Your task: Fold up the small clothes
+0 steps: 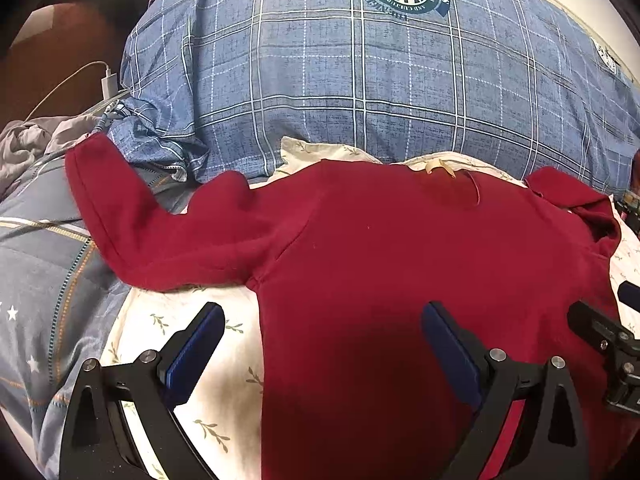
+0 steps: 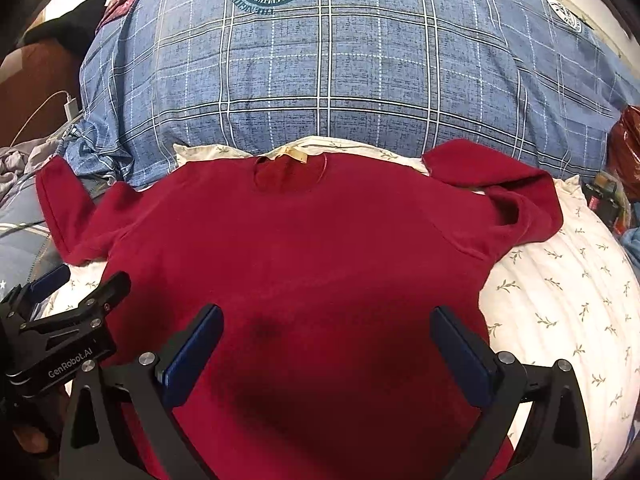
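Observation:
A small dark red sweater [image 1: 380, 248] lies flat on a white leaf-print cover [image 1: 192, 360], neck away from me; the right wrist view shows the red sweater [image 2: 300, 248] whole. Its left sleeve [image 1: 120, 216] stretches out to the left, and its right sleeve [image 2: 516, 196] is bent back on itself. My left gripper [image 1: 324, 320] is open over the sweater's lower left side, nothing between its blue pads. My right gripper [image 2: 326, 322] is open over the lower middle of the sweater. The left gripper [image 2: 76, 288] also shows at the left edge of the right wrist view.
A big blue plaid quilt [image 1: 360, 80] bulges just behind the sweater. A white charger and cable [image 1: 108, 82] lie at the far left beside grey cloth [image 1: 28, 144]. A blue starred blanket [image 1: 36, 280] borders the left. Red and dark clutter [image 2: 624, 152] sits at the right.

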Demonstrator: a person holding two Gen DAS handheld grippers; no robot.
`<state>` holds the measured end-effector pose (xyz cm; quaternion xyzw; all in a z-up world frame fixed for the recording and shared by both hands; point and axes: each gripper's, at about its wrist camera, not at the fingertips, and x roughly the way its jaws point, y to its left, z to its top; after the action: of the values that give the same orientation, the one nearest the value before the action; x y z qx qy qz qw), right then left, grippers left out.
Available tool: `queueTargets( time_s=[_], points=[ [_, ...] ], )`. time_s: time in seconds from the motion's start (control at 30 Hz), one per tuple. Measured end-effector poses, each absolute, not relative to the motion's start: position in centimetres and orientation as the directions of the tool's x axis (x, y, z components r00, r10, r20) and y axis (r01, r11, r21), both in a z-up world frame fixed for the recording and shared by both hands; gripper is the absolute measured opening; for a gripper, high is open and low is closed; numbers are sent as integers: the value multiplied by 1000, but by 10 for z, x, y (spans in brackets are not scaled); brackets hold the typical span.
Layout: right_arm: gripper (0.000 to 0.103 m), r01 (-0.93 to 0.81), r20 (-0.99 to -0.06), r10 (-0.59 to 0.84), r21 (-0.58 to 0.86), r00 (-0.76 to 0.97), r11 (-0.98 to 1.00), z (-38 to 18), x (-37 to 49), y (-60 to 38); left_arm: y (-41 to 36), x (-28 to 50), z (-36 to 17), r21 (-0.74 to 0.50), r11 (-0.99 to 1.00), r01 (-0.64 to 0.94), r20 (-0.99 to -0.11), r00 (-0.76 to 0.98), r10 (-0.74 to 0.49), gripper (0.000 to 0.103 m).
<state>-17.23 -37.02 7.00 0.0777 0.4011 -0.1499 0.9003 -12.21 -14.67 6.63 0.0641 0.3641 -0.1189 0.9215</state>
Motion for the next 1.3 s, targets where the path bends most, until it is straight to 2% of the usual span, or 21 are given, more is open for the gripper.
queueTargets(
  time_s=[1.3],
  points=[
    [102,316,-766,-175,38,619,948,61,-158,-367,-141,-119,68,28,965,261,-679,713,-174,99]
  ],
)
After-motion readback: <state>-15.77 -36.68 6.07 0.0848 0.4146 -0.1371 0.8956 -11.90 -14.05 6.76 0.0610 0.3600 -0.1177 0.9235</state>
